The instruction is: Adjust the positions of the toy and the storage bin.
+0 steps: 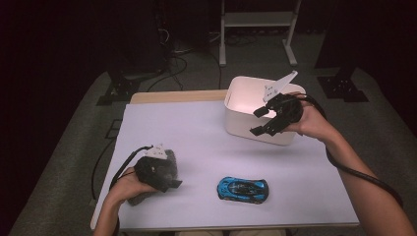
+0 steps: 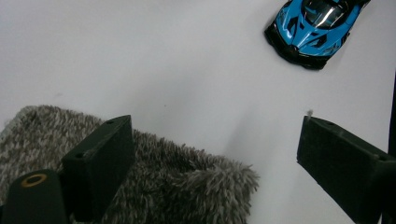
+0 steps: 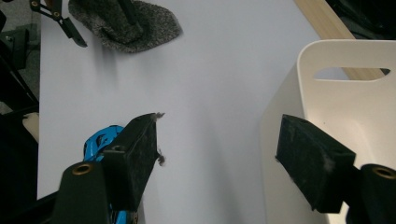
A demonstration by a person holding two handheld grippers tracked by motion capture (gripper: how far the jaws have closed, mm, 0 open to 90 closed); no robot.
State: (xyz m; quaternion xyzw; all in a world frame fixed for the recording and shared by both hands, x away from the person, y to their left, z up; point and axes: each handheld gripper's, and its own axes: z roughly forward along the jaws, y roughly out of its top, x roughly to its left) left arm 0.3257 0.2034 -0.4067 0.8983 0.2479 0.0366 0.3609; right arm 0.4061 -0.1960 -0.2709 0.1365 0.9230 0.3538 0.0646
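Our left gripper (image 1: 169,179) spreads wide over the grey fuzzy cloth (image 2: 187,186), gripping nothing, while our right gripper (image 1: 260,121) hangs wide and empty by the white bin (image 1: 241,110).

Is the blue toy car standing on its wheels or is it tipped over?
Upright. The blue toy car shows its roof and windscreen from above and sits flat on the white table.
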